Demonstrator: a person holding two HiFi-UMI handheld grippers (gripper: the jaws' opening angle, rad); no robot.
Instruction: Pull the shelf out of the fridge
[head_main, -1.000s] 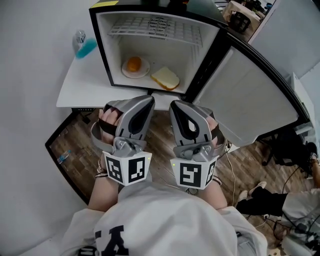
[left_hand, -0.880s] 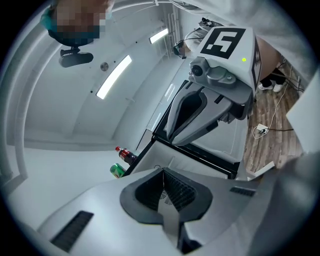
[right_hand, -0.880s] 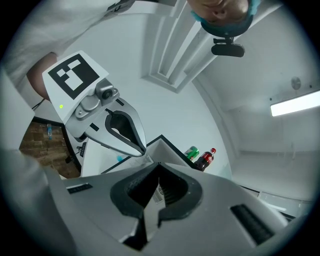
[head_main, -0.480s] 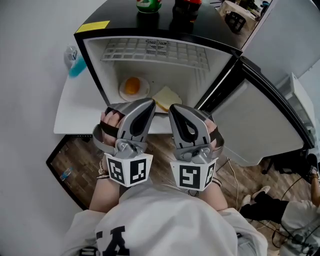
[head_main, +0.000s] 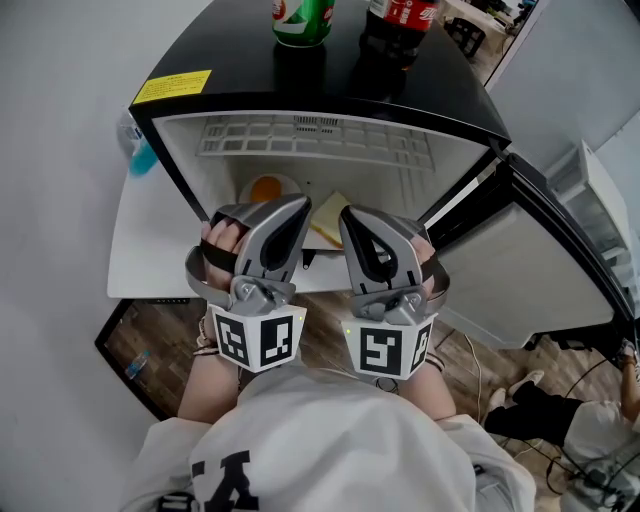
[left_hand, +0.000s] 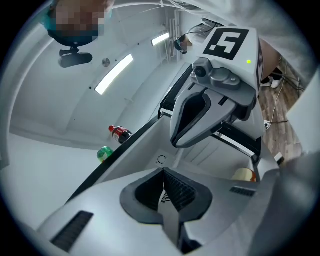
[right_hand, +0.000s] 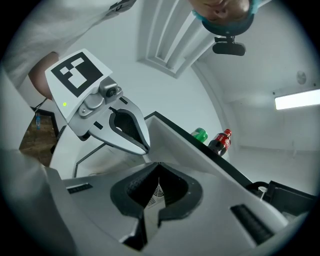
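Head view: the fridge (head_main: 440, 80) stands open, and the wire shelf (head_main: 320, 140) sits fully inside, beyond the tips of the left gripper (head_main: 296, 205) and right gripper (head_main: 347, 215)

Left gripper view: fingers pressed together on nothing

Right gripper view: the 2 fingers likewise closed and empty, so by my reading reaching, gripping and pulling are all left to do

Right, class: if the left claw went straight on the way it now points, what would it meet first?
The shut left claw points into the open fridge; it would probably meet the white inner wall first, though depth is unclear.
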